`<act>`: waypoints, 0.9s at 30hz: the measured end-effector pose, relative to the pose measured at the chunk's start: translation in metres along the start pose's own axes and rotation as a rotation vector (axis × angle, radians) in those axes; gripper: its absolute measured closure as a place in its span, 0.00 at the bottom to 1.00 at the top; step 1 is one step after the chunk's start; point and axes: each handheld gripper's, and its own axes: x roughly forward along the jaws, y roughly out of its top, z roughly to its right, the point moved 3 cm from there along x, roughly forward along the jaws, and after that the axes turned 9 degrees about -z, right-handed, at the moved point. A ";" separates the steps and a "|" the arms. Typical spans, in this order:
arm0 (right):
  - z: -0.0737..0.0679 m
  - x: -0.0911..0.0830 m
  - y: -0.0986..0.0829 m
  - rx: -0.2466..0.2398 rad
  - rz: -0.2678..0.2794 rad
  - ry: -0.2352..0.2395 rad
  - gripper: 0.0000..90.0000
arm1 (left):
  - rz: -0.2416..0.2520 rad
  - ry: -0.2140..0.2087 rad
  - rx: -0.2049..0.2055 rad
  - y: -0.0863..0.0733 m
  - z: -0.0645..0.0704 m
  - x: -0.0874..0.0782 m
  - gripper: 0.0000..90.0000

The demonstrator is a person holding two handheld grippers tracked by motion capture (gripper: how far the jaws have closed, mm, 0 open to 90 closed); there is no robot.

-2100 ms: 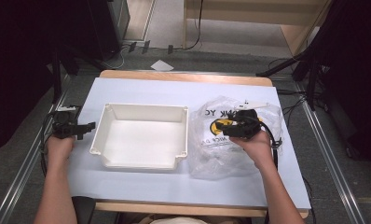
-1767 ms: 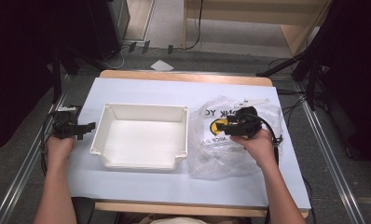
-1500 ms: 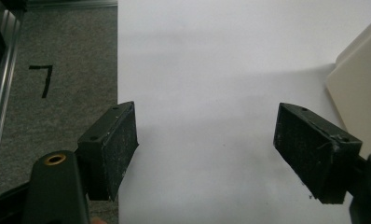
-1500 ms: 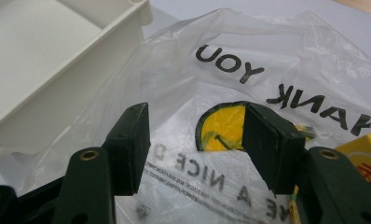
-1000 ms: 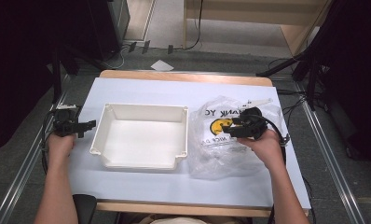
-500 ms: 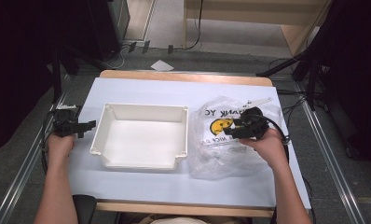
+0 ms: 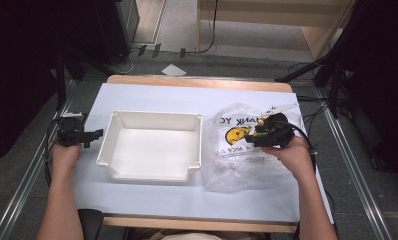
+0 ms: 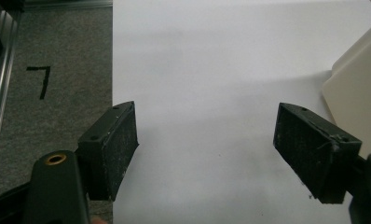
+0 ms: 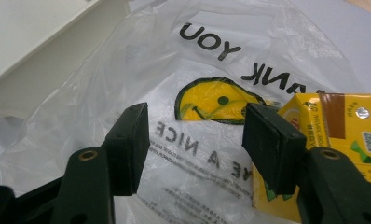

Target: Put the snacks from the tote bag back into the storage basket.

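High view first, taking the white tray (image 7: 152, 146) as my landmark. Left of the tray, my left tool (image 7: 89, 135) hangs over bare worktop (image 8: 211, 70), jaws spread wide on nothing, the tray's corner just beside it. Right of the tray lies the clear plastic bag (image 7: 237, 145) with its smiley print, touching the tray's wall. My right tool (image 9: 196, 135) hovers over the bag, jaws parted and empty. A yellow carton (image 9: 333, 135) sits just right of those jaws, so I judge my right hand is the nearer one.
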 end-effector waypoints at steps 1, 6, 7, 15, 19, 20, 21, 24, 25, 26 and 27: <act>0.001 -0.002 0.000 -0.004 0.004 -0.002 0.47 | -0.002 -0.002 0.002 0.000 0.000 0.000 0.26; 0.005 -0.006 -0.001 0.000 0.004 -0.004 0.47 | -0.004 -0.002 0.004 0.000 0.000 0.000 0.26; 0.005 -0.008 -0.002 0.001 0.002 -0.004 0.47 | -0.004 0.000 0.006 0.000 0.000 0.000 0.26; 0.010 -0.015 -0.003 0.006 0.007 -0.015 0.47 | -0.003 -0.001 0.005 -0.001 0.000 -0.001 0.25; 0.013 -0.019 -0.004 0.011 0.011 -0.020 0.47 | -0.003 -0.001 0.003 -0.001 0.000 -0.001 0.25; 0.015 -0.021 -0.005 0.015 0.012 -0.023 0.47 | -0.003 0.000 0.003 -0.002 0.000 0.000 0.25; 0.016 -0.022 -0.005 0.014 0.013 -0.025 0.47 | -0.002 -0.001 0.002 -0.002 0.000 0.000 0.25; 0.019 -0.024 -0.006 0.025 0.016 -0.029 0.47 | -0.003 0.001 0.002 -0.002 0.000 0.000 0.25; 0.019 -0.024 -0.006 0.025 0.016 -0.029 0.47 | -0.003 0.001 0.002 -0.002 0.000 0.000 0.25; 0.022 -0.027 -0.007 0.032 0.017 -0.032 0.46 | -0.004 0.002 0.003 -0.002 0.000 -0.001 0.25; 0.023 -0.027 -0.008 0.032 0.019 -0.029 0.46 | -0.004 0.001 0.004 -0.002 0.000 -0.001 0.25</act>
